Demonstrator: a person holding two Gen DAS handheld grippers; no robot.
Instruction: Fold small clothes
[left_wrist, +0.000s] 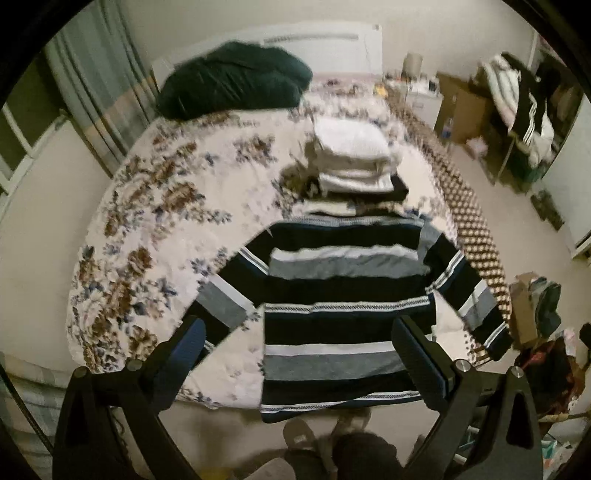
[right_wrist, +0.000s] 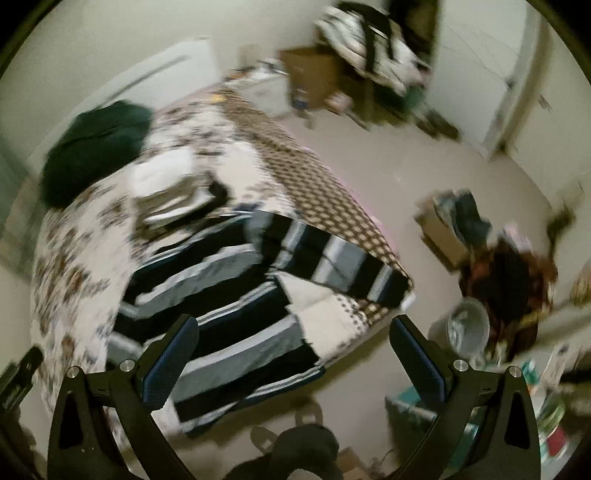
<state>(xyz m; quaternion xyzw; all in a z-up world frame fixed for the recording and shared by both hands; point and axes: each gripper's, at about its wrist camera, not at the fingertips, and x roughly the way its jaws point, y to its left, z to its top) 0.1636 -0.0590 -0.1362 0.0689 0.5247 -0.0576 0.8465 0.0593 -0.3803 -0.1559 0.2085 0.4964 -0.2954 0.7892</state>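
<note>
A striped sweater (left_wrist: 340, 299) in black, grey and white lies flat on the floral bed cover (left_wrist: 147, 229), both sleeves spread out and its hem hanging over the near bed edge. My left gripper (left_wrist: 299, 339) hovers open above the hem, with nothing between its fingers. In the right wrist view the same sweater (right_wrist: 229, 295) appears blurred, its right sleeve (right_wrist: 343, 262) stretched toward the bed's corner. My right gripper (right_wrist: 295, 339) is open and empty, above the sweater's lower right part and the bed corner.
A stack of folded white and dark clothes (left_wrist: 354, 158) sits beyond the sweater's collar. A dark green bundle (left_wrist: 232, 85) lies at the headboard. A person's slippered feet (left_wrist: 321, 439) stand at the bed's foot. Boxes, a bucket (right_wrist: 467, 328) and clutter (right_wrist: 509, 280) fill the floor at right.
</note>
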